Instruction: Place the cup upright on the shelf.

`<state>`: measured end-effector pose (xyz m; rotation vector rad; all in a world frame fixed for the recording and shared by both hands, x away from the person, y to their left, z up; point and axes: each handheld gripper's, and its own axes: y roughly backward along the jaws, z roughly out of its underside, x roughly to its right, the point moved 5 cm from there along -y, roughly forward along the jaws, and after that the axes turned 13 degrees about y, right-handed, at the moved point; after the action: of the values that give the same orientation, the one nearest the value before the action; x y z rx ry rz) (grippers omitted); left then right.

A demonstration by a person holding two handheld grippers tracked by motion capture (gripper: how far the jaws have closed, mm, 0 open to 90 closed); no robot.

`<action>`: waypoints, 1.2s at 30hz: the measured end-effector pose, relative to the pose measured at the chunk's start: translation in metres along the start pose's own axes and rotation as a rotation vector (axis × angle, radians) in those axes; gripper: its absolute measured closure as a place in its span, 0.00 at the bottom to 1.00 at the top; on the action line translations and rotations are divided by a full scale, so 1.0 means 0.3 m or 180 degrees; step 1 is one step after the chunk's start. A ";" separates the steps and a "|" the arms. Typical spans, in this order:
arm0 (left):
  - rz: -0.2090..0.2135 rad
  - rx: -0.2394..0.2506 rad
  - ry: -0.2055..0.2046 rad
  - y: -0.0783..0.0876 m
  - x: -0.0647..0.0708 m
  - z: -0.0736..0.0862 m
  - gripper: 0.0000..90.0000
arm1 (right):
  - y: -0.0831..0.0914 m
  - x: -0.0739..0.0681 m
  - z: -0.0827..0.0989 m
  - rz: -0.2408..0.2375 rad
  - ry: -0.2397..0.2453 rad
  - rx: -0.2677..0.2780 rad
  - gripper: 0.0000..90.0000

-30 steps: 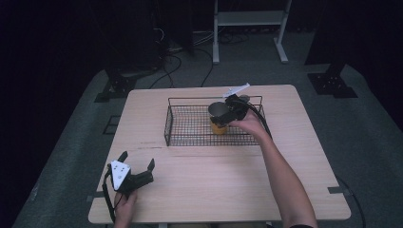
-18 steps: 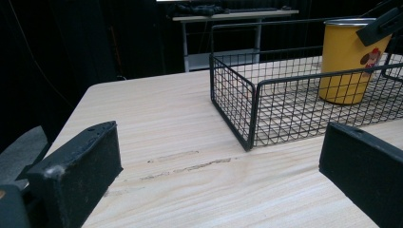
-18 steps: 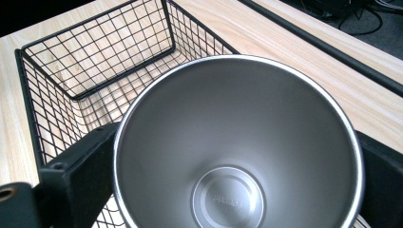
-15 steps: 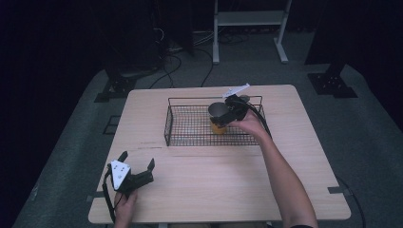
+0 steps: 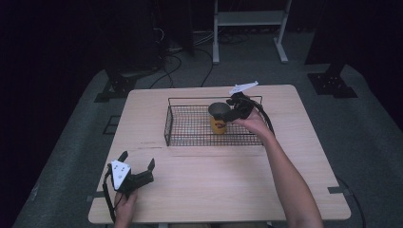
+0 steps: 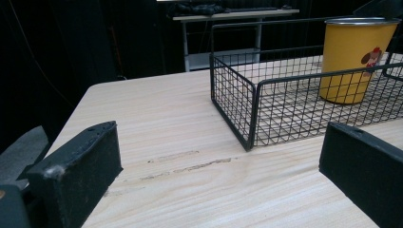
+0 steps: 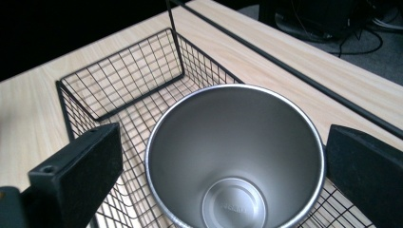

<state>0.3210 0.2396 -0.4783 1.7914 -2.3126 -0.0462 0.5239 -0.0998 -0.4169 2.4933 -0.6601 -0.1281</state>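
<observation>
Yellow on the outside and shiny steel on the inside, the cup (image 5: 218,118) stands upright in the black wire basket (image 5: 190,126), toward its right end; the basket sits on the far half of the wooden table (image 5: 214,180). Your right gripper (image 5: 231,112) is up at the cup's rim; in the right gripper view its two black jaws stand wide apart, one on each side of the round mouth (image 7: 236,156), and you can't see them pressing on the metal; so the cup looks free, not pinched. Your left gripper (image 5: 138,167) rests on the near left part of the table, well apart from the basket; its jaws are spread too and hold nothing. From the left gripper view you can see the cup (image 6: 354,59) sitting flat on the basket's wire floor. So the cup is in the basket, and that part looks done; what seems left is lifting your right gripper up and away without bumping the cup.
</observation>
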 end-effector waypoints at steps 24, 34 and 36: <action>0.0002 0.0004 -0.0009 0.002 0.001 0.001 0.00 | 0.169 0.013 0.005 0.0071 -0.0111 0.0311 0.00; 0.0002 0.0004 -0.0011 0.002 0.001 0.001 0.00 | 0.235 -0.001 -0.001 0.0018 -0.0071 0.0359 0.00; 0.0005 0.0004 -0.0012 0.002 0.001 0.001 0.00 | 0.248 -0.008 -0.002 0.0014 -0.0068 0.0393 0.00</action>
<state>0.3203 0.2394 -0.4783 1.7917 -2.3172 -0.0479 0.4901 -0.1525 -0.3767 2.6117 -0.7017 -0.1156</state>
